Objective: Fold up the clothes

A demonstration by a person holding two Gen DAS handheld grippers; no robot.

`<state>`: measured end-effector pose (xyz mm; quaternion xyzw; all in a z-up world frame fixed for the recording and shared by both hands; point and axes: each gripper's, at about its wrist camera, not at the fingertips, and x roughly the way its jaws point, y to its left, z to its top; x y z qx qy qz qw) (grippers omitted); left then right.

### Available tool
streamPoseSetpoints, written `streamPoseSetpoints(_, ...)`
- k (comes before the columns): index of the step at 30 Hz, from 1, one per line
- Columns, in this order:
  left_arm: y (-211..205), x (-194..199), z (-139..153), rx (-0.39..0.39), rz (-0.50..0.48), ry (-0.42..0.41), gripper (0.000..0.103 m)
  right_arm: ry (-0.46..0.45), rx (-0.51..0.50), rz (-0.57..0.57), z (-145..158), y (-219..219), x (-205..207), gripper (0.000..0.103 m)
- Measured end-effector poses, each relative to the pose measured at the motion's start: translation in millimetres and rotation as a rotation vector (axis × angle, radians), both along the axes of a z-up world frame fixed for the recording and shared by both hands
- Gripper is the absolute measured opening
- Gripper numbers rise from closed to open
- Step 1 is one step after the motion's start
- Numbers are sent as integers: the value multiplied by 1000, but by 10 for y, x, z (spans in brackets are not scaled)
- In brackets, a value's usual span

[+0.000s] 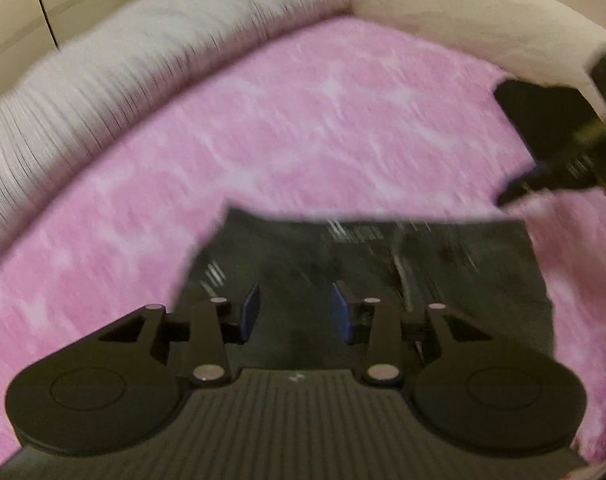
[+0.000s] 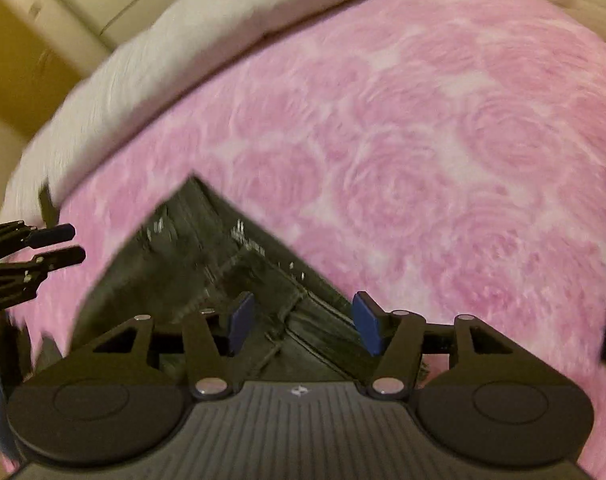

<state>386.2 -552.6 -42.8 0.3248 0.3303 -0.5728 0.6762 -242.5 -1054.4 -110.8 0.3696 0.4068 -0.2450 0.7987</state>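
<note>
A pair of dark grey jeans (image 1: 363, 264) lies folded flat on a pink rose-patterned blanket (image 1: 263, 128); it also shows in the right wrist view (image 2: 207, 256). My left gripper (image 1: 295, 312) is open above the jeans with nothing between its blue pads. My right gripper (image 2: 303, 322) is open over the jeans' seam and edge, also empty. The right gripper shows at the right edge of the left wrist view (image 1: 543, 184). The left gripper shows at the left edge of the right wrist view (image 2: 69, 244), with its fingers slightly apart. Both views are motion-blurred.
A grey-white duvet or pillow (image 1: 123, 72) runs along the blanket's far left side (image 2: 143, 60). A cream headboard or wall (image 1: 463, 12) stands behind. Another dark piece of cloth (image 1: 543, 116) lies at the blanket's right edge. Cream cupboards (image 2: 63, 0) stand at far left.
</note>
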Motion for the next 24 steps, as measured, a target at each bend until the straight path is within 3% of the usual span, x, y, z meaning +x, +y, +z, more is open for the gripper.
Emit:
streamPoseSetpoints(5, 377, -140, -239, 37, 24, 87, 34, -1, -30, 249, -314, -58, 432, 57)
streamPoseSetpoints(9, 690, -58, -266, 41, 99, 53, 34, 16, -54, 430, -547, -163, 779, 57)
streamPoseSetpoints(13, 1111, 153, -200, 29, 212, 31, 35, 3, -8, 574, -665, -201, 1044, 57)
streamPoseSetpoints(17, 1486, 384, -191, 37, 314, 19, 38, 10, 13, 667, -746, -191, 1231, 61)
streamPoseSetpoints(22, 1791, 750, -374, 113, 405, 43, 38, -27, 94, 648, -801, -277, 1348, 62)
streamPoseSetpoints(23, 1852, 823, -410, 128, 423, 47, 38, -15, 91, 653, -813, -254, 1375, 55)
streamPoseSetpoints(24, 1911, 895, -446, 143, 440, 53, 38, 6, 86, 657, -826, -213, 1406, 40)
